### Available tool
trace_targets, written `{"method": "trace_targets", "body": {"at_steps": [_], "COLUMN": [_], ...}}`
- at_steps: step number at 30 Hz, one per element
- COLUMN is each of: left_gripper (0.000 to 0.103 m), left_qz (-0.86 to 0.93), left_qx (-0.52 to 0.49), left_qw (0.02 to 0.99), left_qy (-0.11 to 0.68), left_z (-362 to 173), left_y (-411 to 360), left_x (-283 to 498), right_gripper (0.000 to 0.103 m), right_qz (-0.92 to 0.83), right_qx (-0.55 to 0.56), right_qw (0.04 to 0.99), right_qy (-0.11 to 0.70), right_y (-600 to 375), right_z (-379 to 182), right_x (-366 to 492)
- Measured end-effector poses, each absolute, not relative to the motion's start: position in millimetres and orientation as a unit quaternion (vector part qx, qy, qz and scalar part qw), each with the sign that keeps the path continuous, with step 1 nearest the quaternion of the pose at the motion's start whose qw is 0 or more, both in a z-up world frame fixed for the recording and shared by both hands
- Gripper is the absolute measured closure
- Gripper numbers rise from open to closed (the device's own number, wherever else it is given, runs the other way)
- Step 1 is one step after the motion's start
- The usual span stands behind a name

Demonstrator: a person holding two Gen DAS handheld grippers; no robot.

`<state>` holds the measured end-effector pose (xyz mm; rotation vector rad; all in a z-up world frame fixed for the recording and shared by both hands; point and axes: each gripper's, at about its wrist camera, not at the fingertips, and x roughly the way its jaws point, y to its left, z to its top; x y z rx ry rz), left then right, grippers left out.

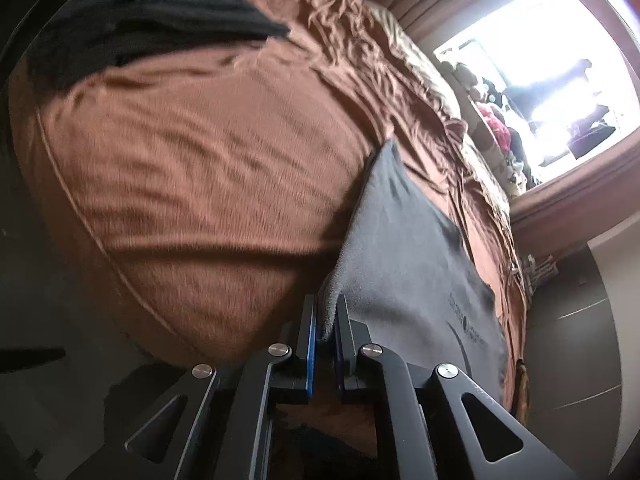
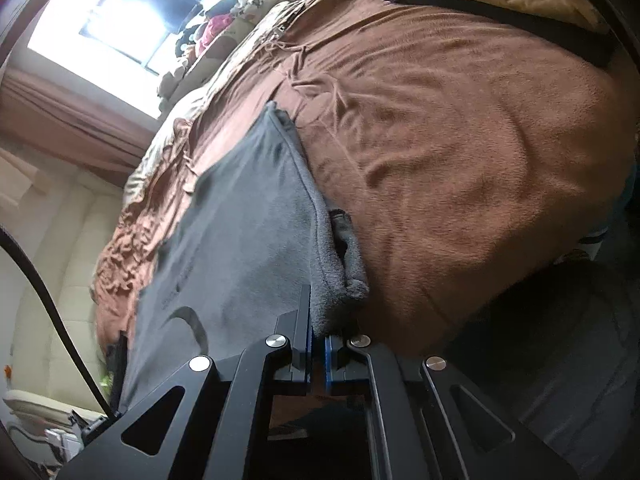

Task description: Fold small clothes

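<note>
Shirt (image 1: 404, 264) edge — apparently pinched by both grippers.

This is a bedroom in a home. A large bed (image 1: 200, 160) with a wrinkled brown blanket (image 2: 460, 140) fills most of both views. Behind it is a bright window (image 1: 560, 80) with brown curtains (image 2: 60, 112). Soft toys (image 2: 224, 20) stand in a row on the sill. A padded cream wall (image 2: 48, 280) is beside the bed.
</note>
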<state>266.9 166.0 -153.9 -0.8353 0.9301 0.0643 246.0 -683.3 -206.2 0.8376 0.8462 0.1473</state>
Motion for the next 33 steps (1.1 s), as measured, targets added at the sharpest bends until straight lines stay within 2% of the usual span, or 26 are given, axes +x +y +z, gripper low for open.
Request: {"method": "trace_targets", "body": {"at_steps": [2,3,4,6,7,9,13,19,33], "left_gripper": [0.094,0.088,0.077,0.062,0.058,0.057,0.057,0.057,0.057], "left_qz": [0.042,0.042,0.040,0.038,0.041,0.040,0.022,0.011,0.010], "left_qx": [-0.368,-0.362,-0.362,-0.364,-0.358,-0.357,-0.378,-0.389,-0.411], "left_qw": [0.820,0.823,0.824,0.825,0.829,0.831,0.821,0.813,0.804], "left_qy": [0.436,0.436,0.435,0.431,0.428,0.425,0.427,0.433,0.430], "left_z": [-151,-150,-149,-148,-146,-146,-152,-161,-175], "left_y": [163,164,166,171,173,175,177,169,153], "left_x": [261,259,257,252,249,244,239,236,243], "right_gripper": [0.098,0.095,0.093,0.080,0.075,0.059,0.058,0.058,0.058], "right_qz": [0.070,0.071,0.068,0.062,0.056,0.040,0.036,0.087,0.204], "right_qx": [0.390,0.383,0.374,0.352,0.343,0.325,0.312,0.237,0.150], "right_qw": [0.828,0.832,0.836,0.847,0.854,0.868,0.881,0.904,0.883], "right_qy": [0.396,0.395,0.395,0.393,0.387,0.373,0.353,0.346,0.395], "right_y": [-685,-687,-688,-691,-694,-700,-708,-667,-553], "right_z": [-202,-197,-195,-186,-180,-169,-148,-124,-125], "right_x": [243,242,240,237,235,232,226,218,253]}}
